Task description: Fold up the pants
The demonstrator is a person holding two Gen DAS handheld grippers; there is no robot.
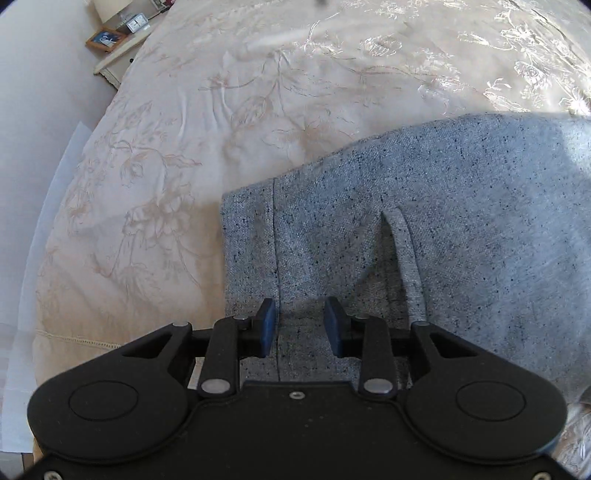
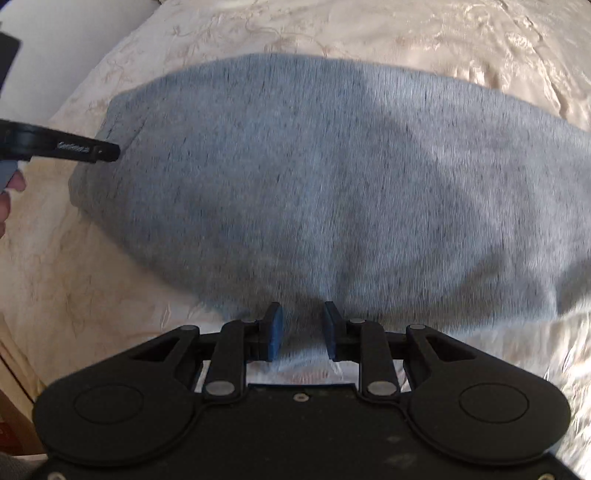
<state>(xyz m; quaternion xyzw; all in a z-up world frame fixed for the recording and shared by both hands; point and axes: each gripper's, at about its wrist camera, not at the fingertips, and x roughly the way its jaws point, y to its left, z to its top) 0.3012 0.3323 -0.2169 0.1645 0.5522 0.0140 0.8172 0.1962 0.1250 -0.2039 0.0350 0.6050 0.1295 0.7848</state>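
Cream embroidered bedspread (image 1: pixel 207 122) carries speckled grey pants (image 1: pixel 461 229).

Pale lettering stood on the side of the black left gripper (image 2: pixel 88 149) seen in the right wrist view, but it was too blurred to read. A small clock (image 1: pixel 136 24) on the nightstand (image 1: pixel 118 55) showed a face whose figures were too small to make out. Faint reddish marks lay on white fabric between the right gripper's (image 2: pixel 303 330) fingers, illegible.
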